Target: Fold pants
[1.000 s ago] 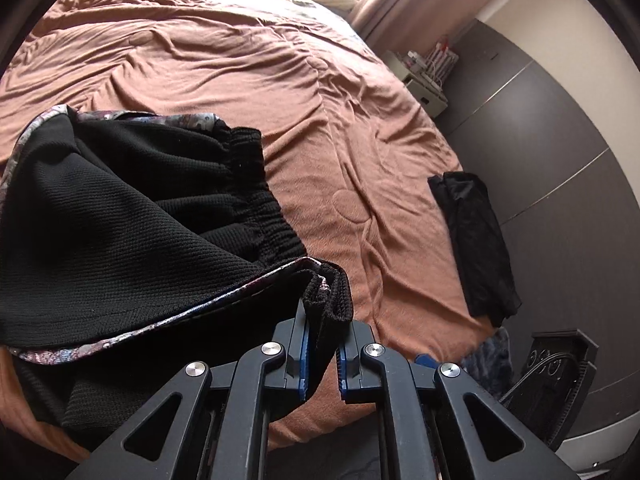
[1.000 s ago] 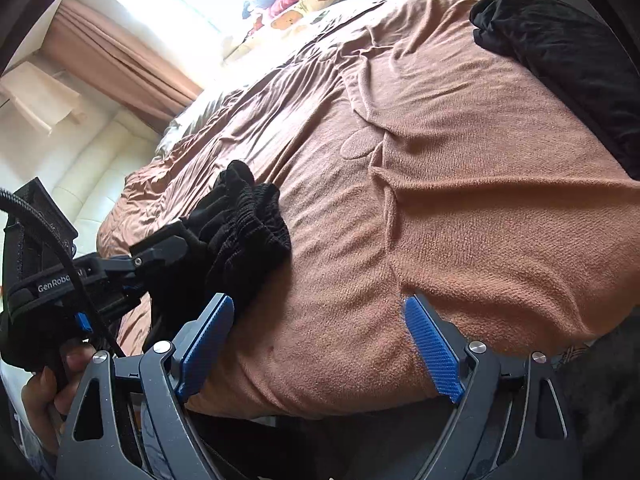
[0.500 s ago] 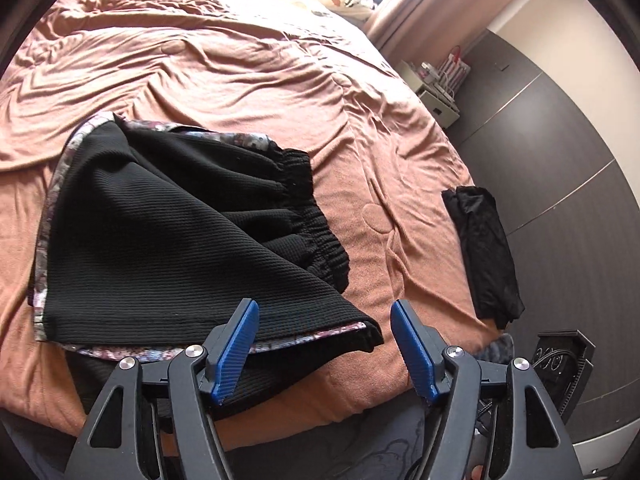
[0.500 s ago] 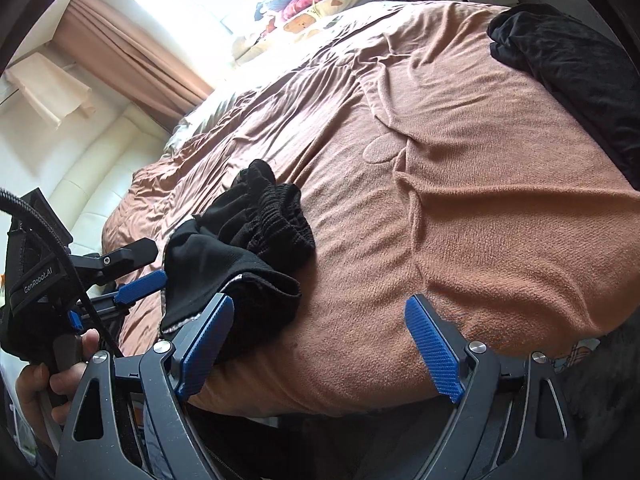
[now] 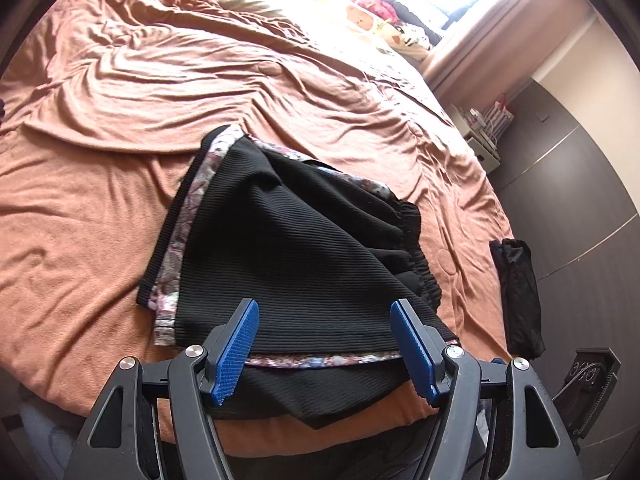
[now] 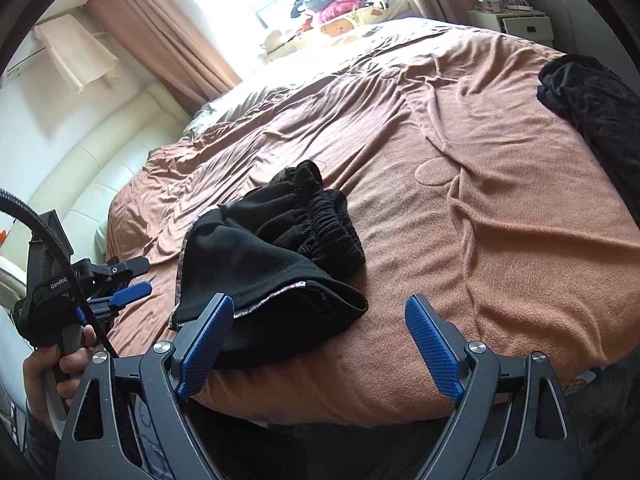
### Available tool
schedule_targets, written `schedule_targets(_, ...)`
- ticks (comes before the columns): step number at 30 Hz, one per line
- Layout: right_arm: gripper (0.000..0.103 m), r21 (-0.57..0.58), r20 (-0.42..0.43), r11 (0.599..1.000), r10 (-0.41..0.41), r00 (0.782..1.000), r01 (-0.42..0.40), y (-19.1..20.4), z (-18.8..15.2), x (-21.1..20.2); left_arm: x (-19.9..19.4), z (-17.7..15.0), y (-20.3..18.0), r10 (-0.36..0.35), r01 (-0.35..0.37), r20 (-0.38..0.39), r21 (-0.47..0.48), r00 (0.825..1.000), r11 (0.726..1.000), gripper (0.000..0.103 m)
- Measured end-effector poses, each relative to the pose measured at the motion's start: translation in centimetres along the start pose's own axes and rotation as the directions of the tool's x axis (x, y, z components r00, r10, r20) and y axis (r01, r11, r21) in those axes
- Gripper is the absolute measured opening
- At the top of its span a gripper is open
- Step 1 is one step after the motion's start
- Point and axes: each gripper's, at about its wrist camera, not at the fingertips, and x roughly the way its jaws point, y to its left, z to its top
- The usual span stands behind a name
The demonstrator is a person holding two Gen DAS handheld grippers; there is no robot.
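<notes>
Left tool [image 5: 324,346], blue-padded fingers spread wide apart and holding nothing, poised over the near edge of the bed [image 5: 120,120]. Directly ahead of and partly between its fingers lie the black pants [image 5: 288,264], folded over on the brown bedspread, with a floral-patterned trim along the left and near edges and the gathered elastic waistband [image 5: 416,256] lying ahead and to the right of the tool. A lower layer of the pants extends beneath the tool toward the edge of the bed. Further to the right of the left tool, near the right side of the bed, rests a separate dark folded garment [image 5: 518,296]. Right tool [image 6: 320,344], likewise spread wide and empty; the pants [image 6: 264,264] lie ahead and to its left, the nearest fold just beside its left finger pad [image 6: 204,344], though contact cannot be confirmed. The left tool [image 6: 130,280] appears at the far left of the right wrist view, gripped by the person's hand [image 6: 52,372]. The dark garment [image 6: 596,108] lies at the upper right of this view. Stuffed toys [image 6: 340,12] sit at the far end of the bed by the window.
</notes>
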Motion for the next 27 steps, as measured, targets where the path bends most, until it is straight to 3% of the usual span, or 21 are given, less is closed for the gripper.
schedule_targets(5,0.083,-0.01,-0.019,1.0,-0.006,1.0,0.006,0.7,0.2,1.2,-0.1,0.0,3.4,0.023,-0.023,-0.01,-0.055,1.0,0.998,0.07)
schedule_targets(18,0.083,-0.007,-0.079,0.999,-0.044,0.996,0.044,2.0,-0.5,4.1,1.4,-0.5,10.2,0.051,-0.059,-0.063,-0.131,0.997,0.99,0.067)
schedule_targets(24,0.083,-0.003,-0.105,0.997,-0.071,0.992,0.071,2.0,-0.9,4.9,3.7,-1.3,11.4,0.026,-0.047,-0.133,-0.155,0.991,0.987,0.054)
schedule_targets(27,0.079,0.0,-0.117,0.997,-0.082,0.99,0.083,1.8,-1.0,5.3,4.3,-1.4,11.6,-0.002,-0.024,-0.144,-0.179,0.99,0.984,0.023)
